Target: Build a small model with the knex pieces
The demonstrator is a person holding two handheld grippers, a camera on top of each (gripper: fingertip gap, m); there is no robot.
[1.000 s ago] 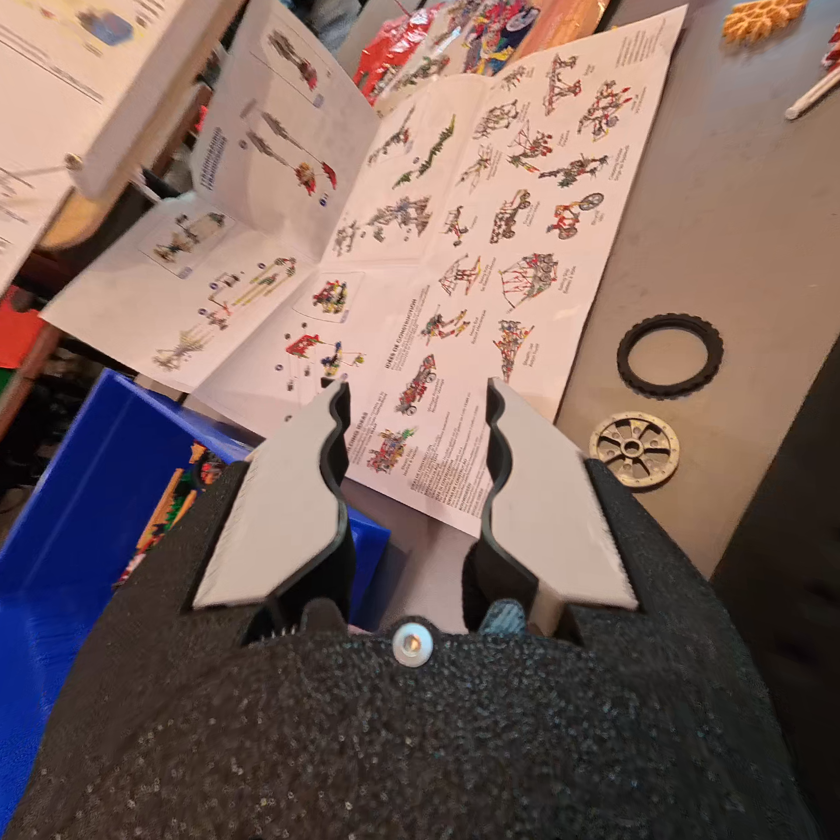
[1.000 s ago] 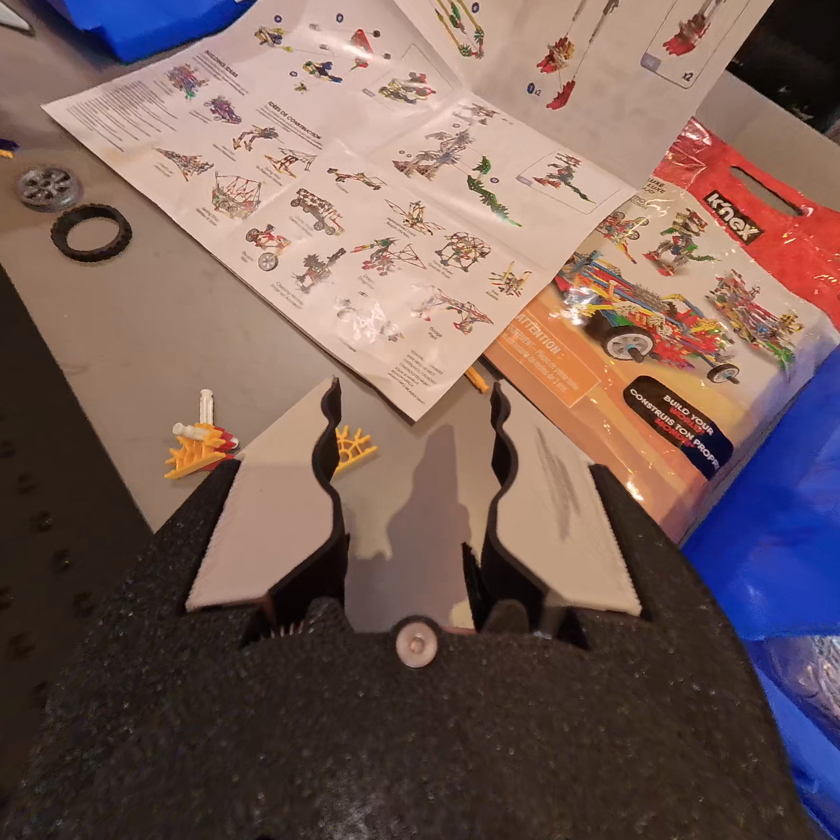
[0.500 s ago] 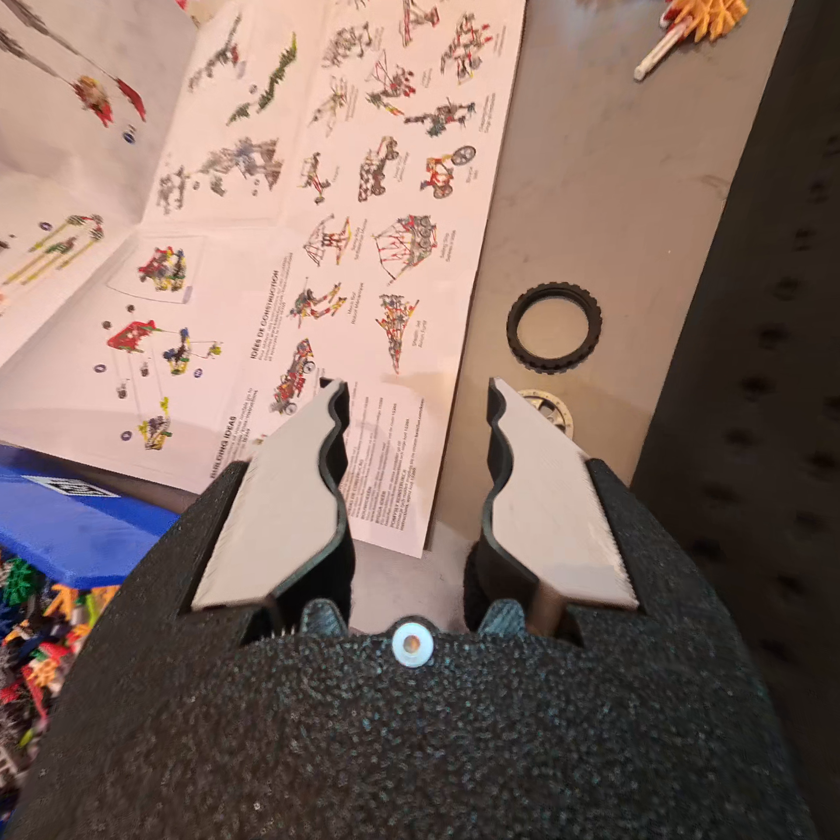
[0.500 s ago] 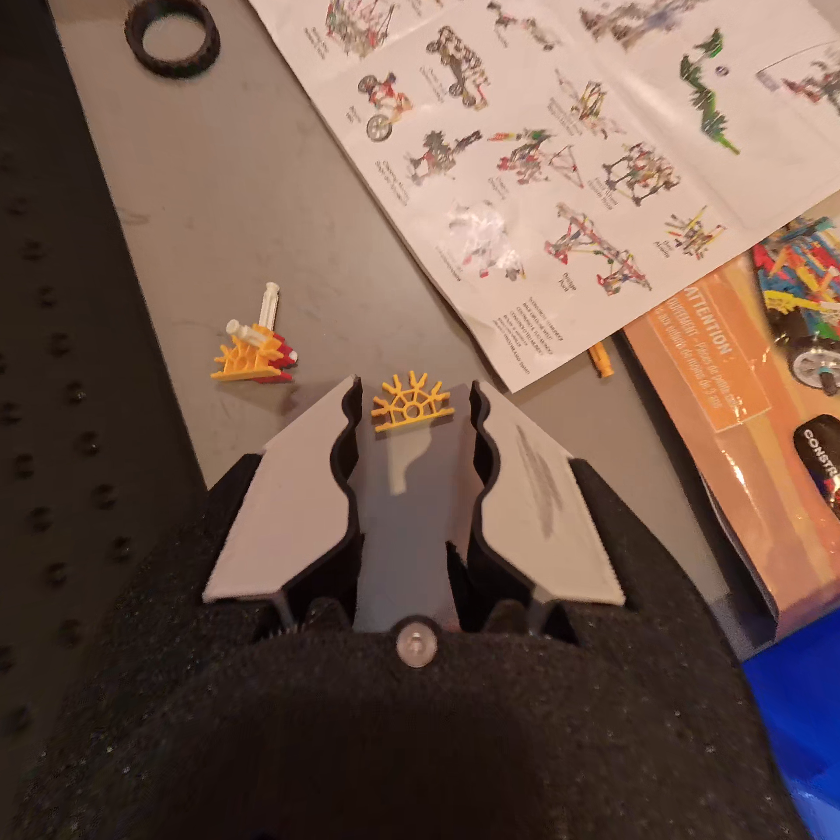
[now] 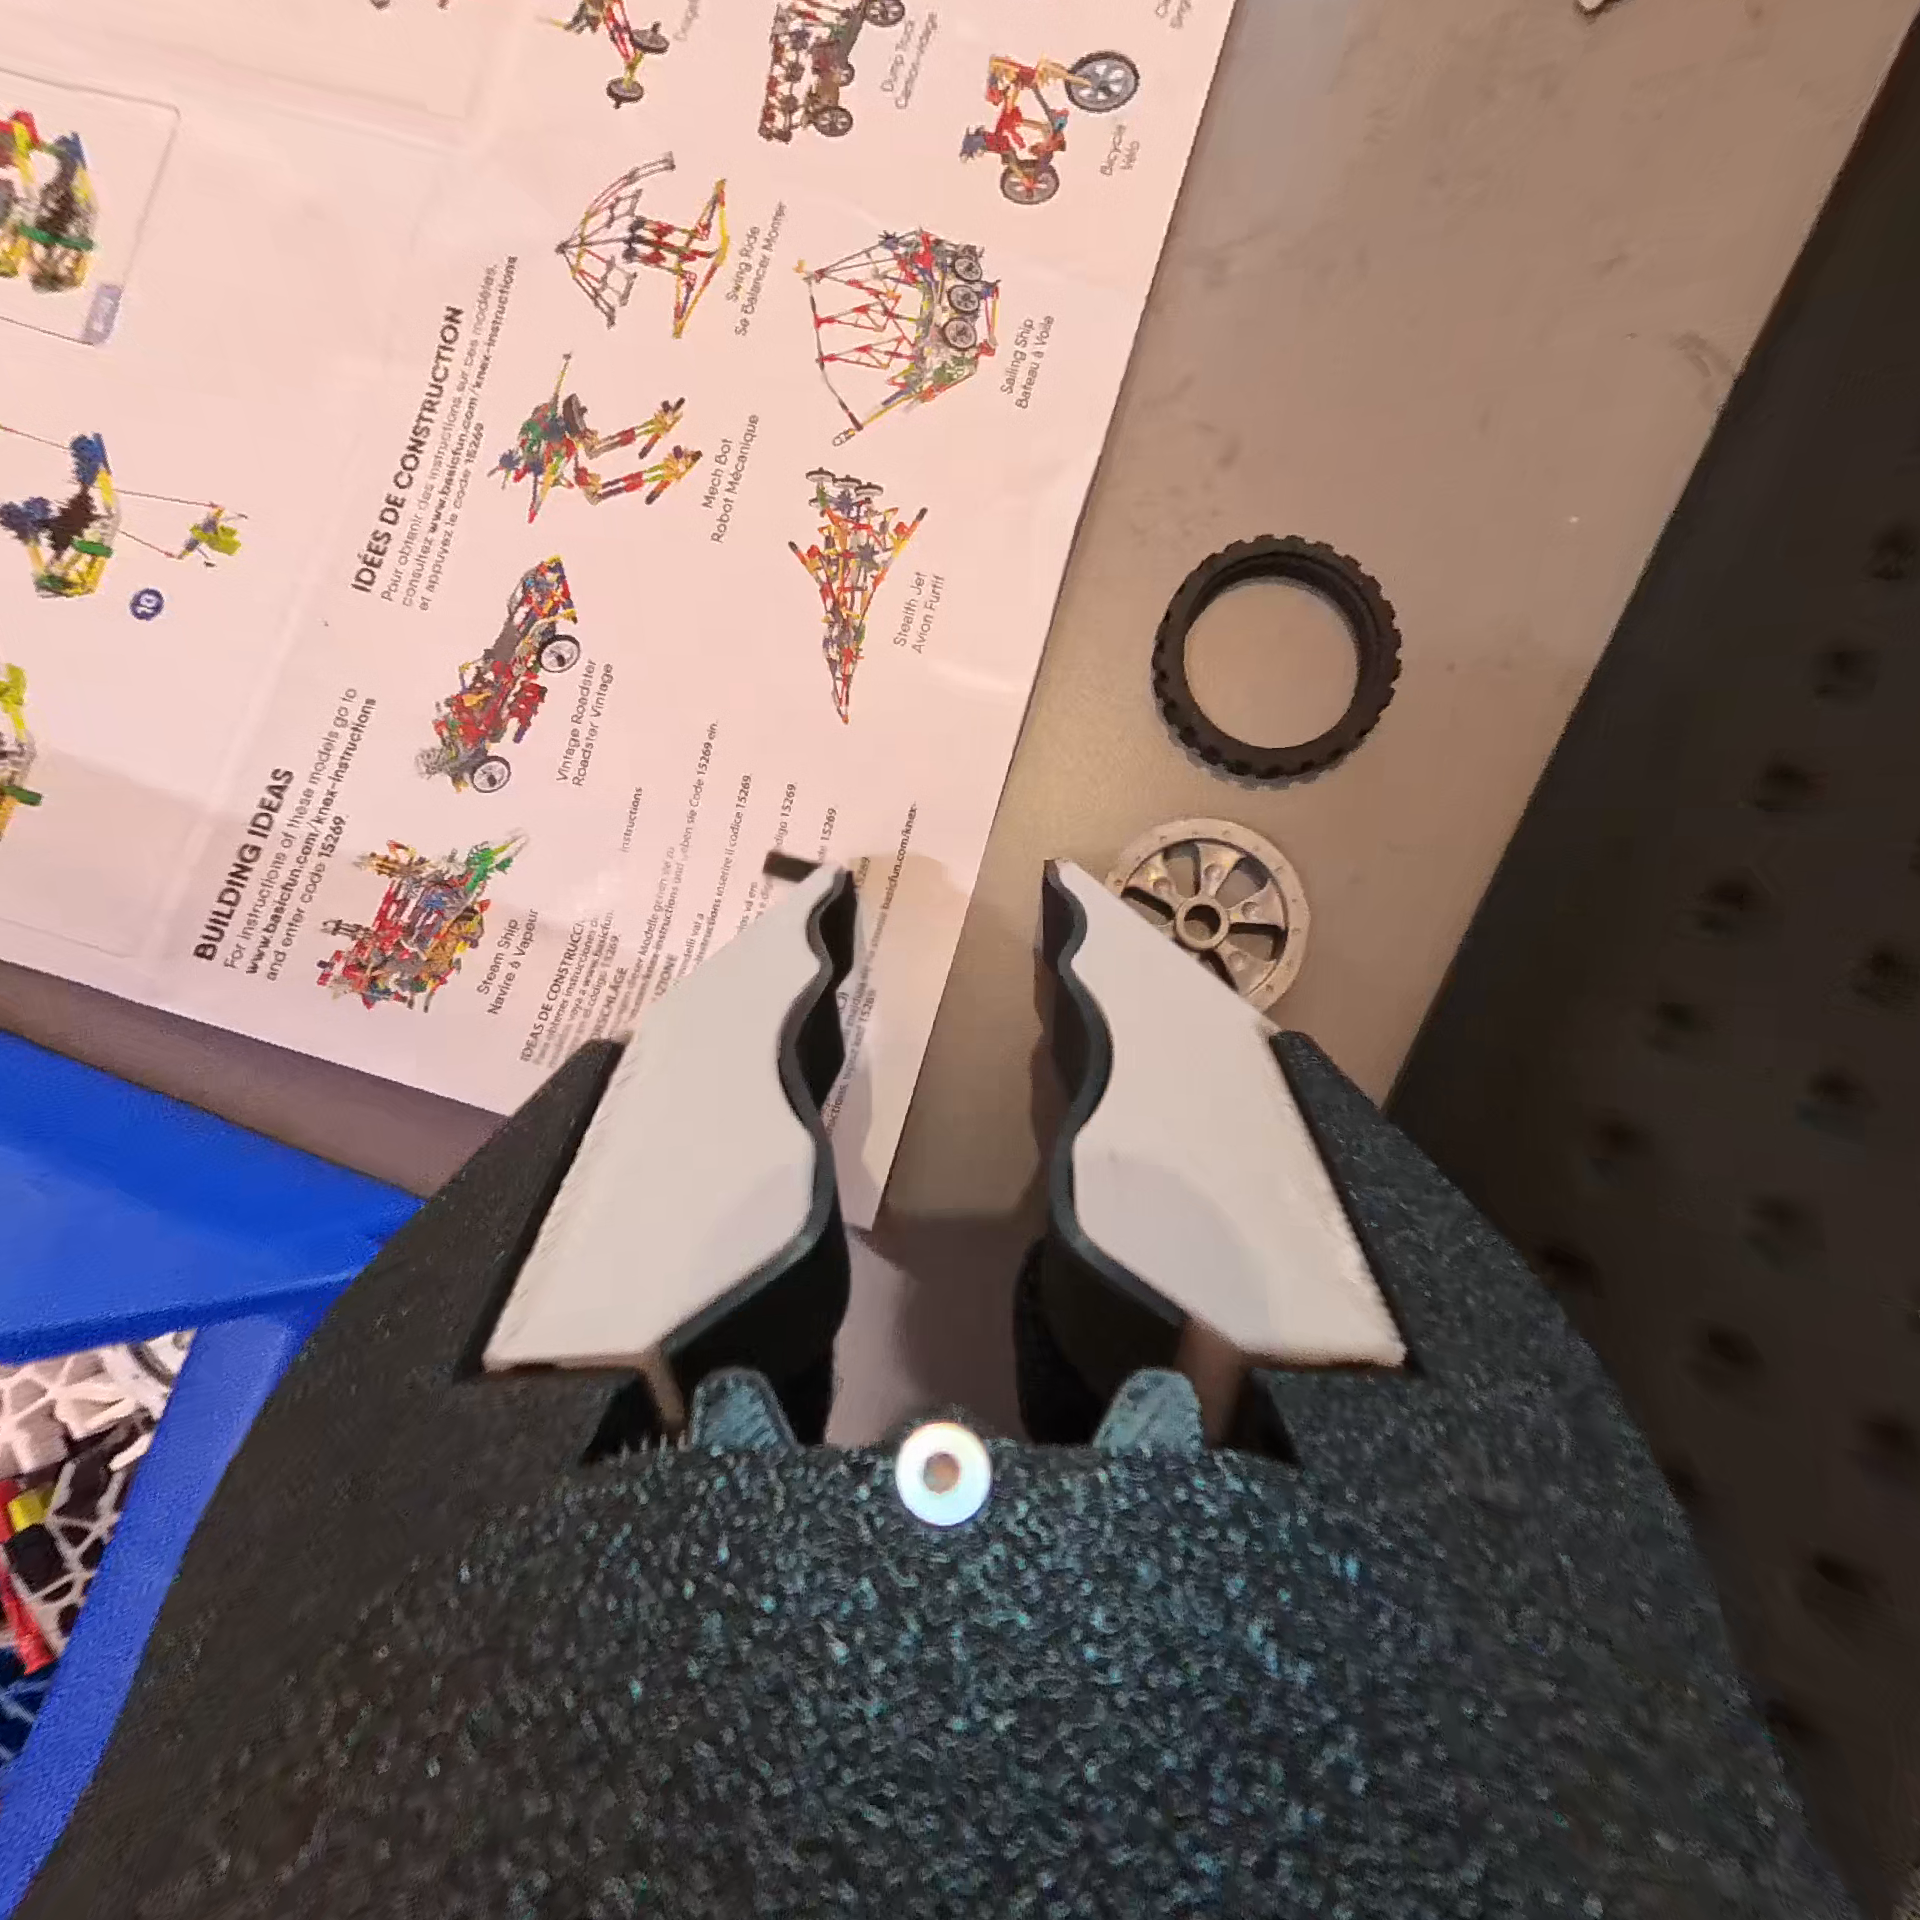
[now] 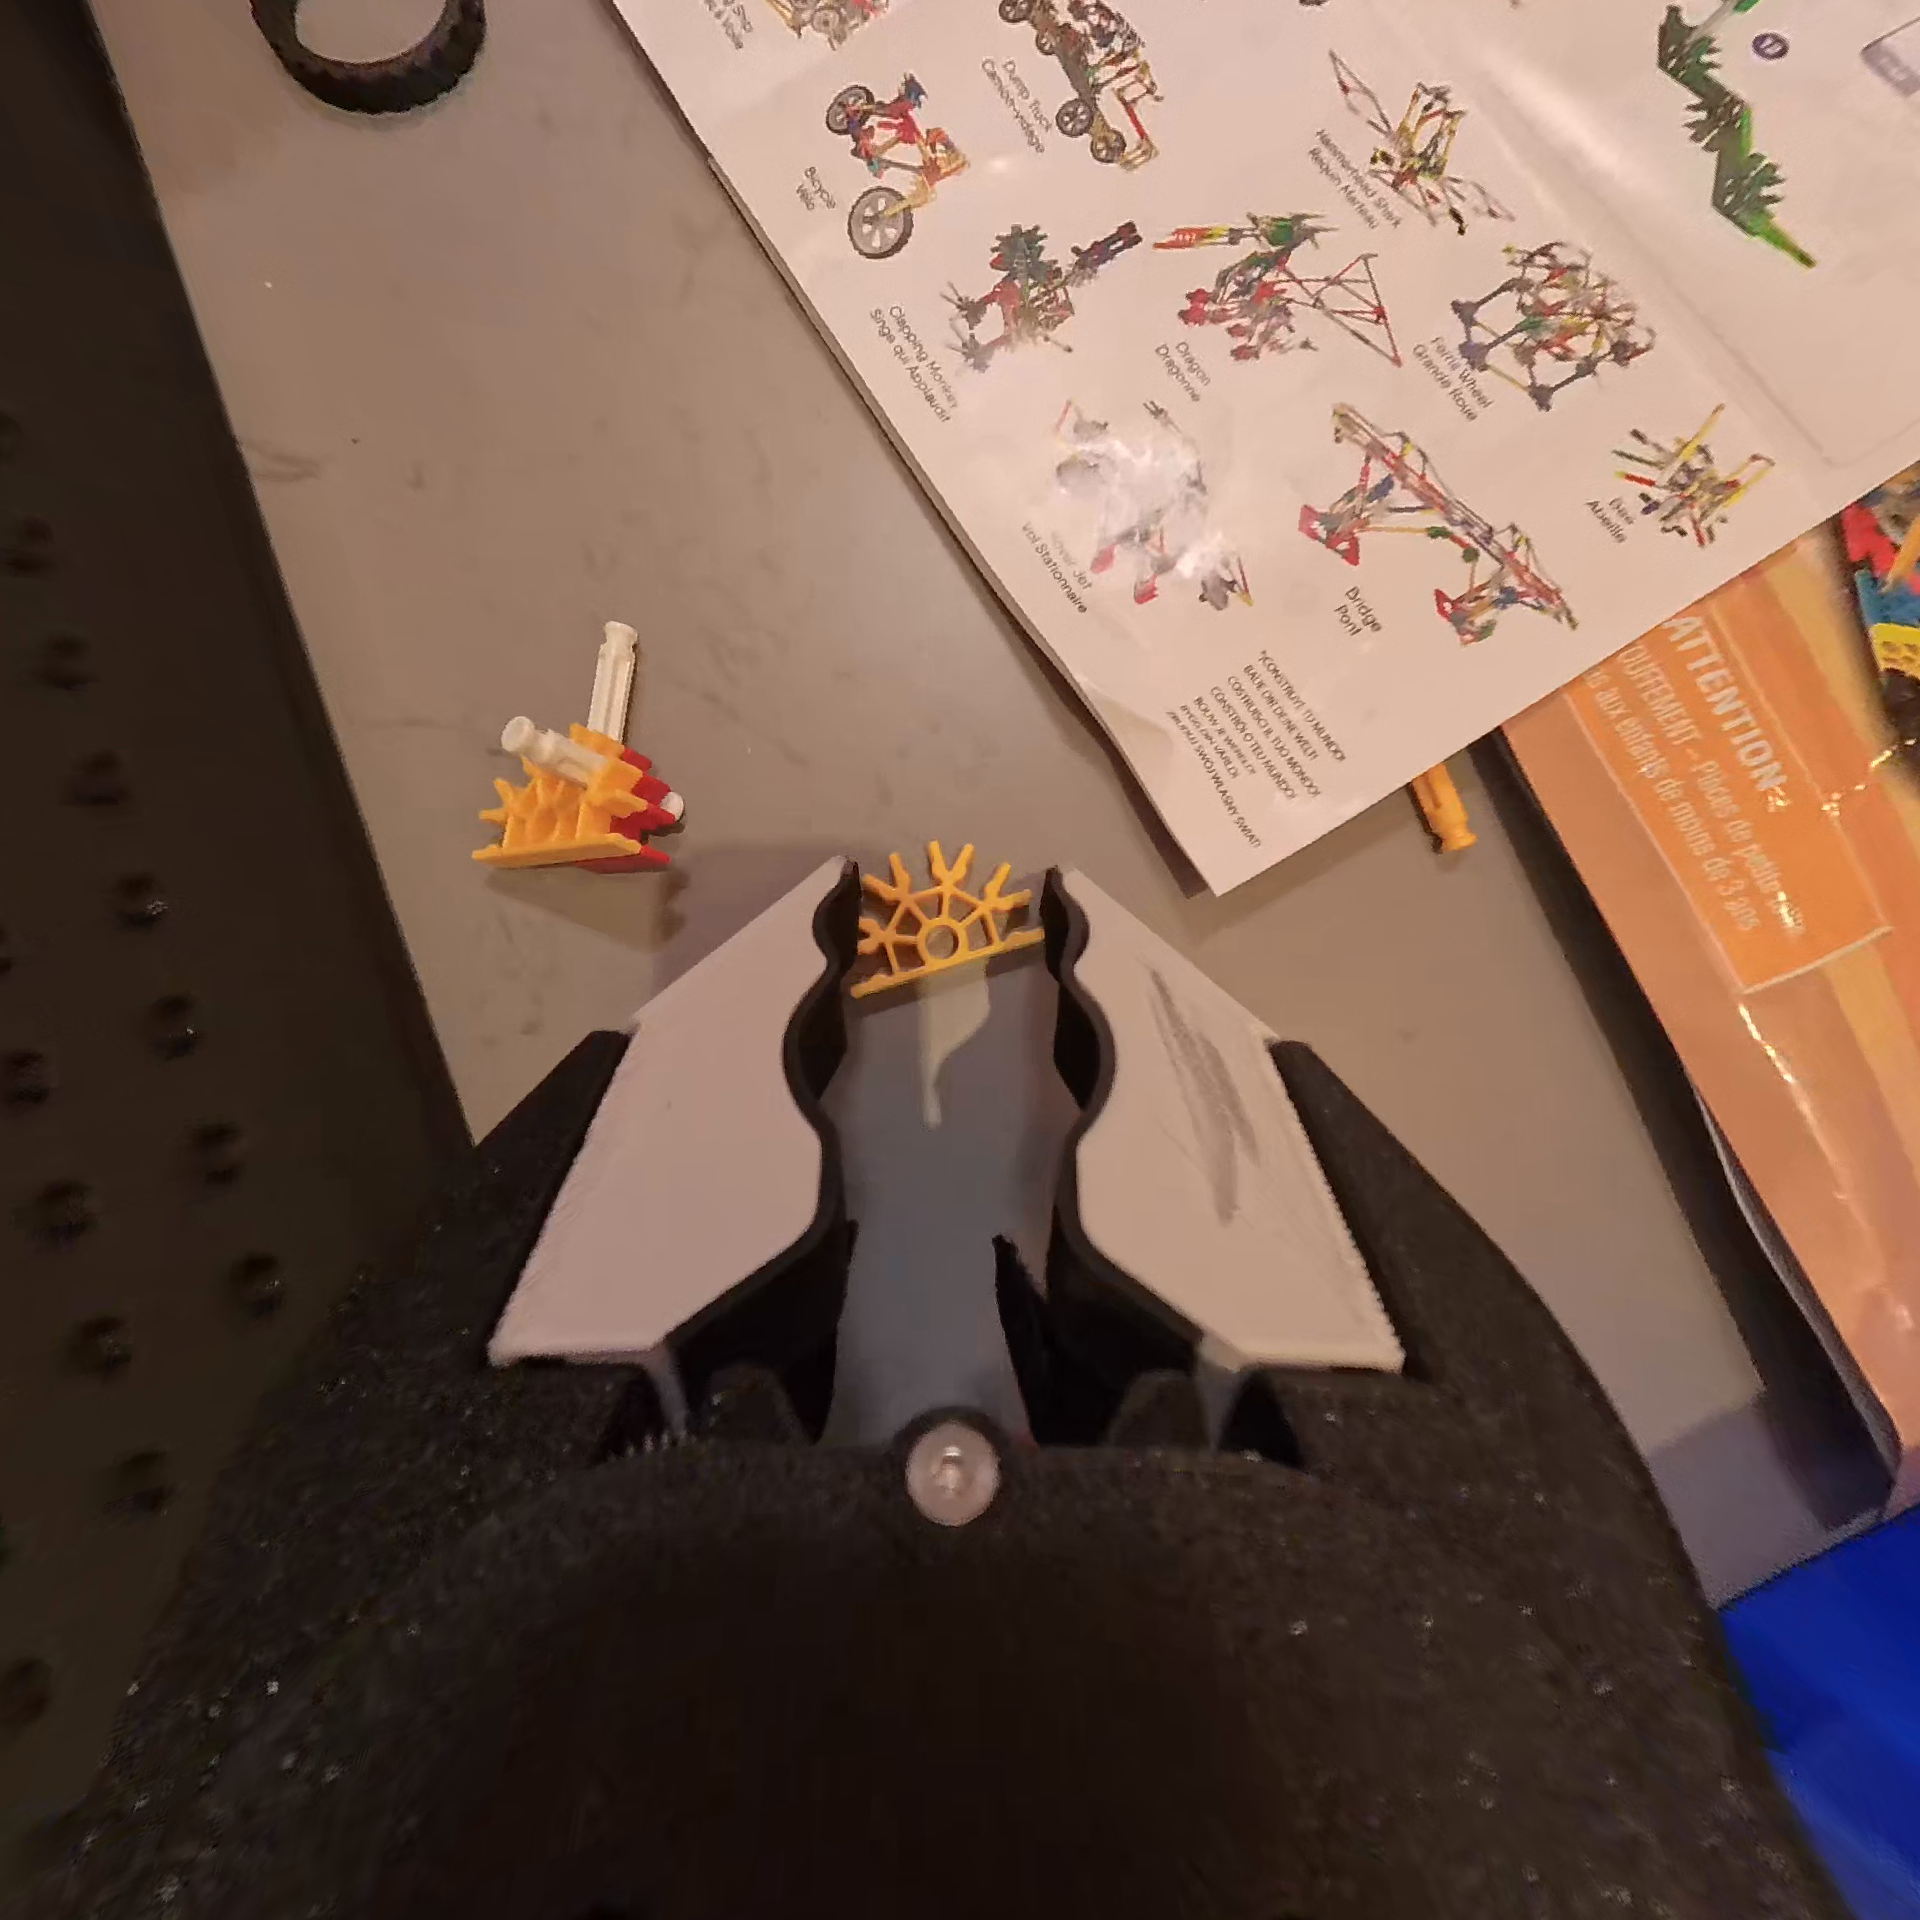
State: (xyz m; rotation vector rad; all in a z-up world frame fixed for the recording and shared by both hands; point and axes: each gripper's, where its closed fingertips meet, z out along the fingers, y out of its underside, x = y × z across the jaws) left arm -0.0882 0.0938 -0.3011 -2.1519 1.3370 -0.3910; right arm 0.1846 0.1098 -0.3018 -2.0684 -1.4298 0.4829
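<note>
My right gripper (image 6: 948, 878) has closed in on a flat yellow half-circle connector (image 6: 940, 930) lying on the grey table (image 6: 520, 416). Its fingertips (image 6: 1070, 904) touch the connector's two ends. A small cluster of yellow and red connectors with white rods (image 6: 577, 795) lies just to the left. My left gripper (image 5: 945, 881) is partly open and empty. It hovers over the corner of a printed instruction sheet (image 5: 623, 416). A grey spoked wheel hub (image 5: 1205, 920) lies right beside its right fingertip, and a black tyre ring (image 5: 1276, 657) lies beyond that.
A blue bin (image 5: 156, 1226) of mixed parts stands at the lower left of the left wrist view. Dark perforated board (image 5: 1714, 935) borders the table. In the right wrist view are the sheet (image 6: 1299, 312), an orange packaging bag (image 6: 1714, 831), a short yellow rod (image 6: 1439, 810) and the tyre (image 6: 374, 52). Left tips to right tips: about 30 cm.
Both grippers moved lower and their fingers narrowed. The right one closed around the yellow connector. The left one slid toward the wheel hub and tyre, away from the blue bin.
</note>
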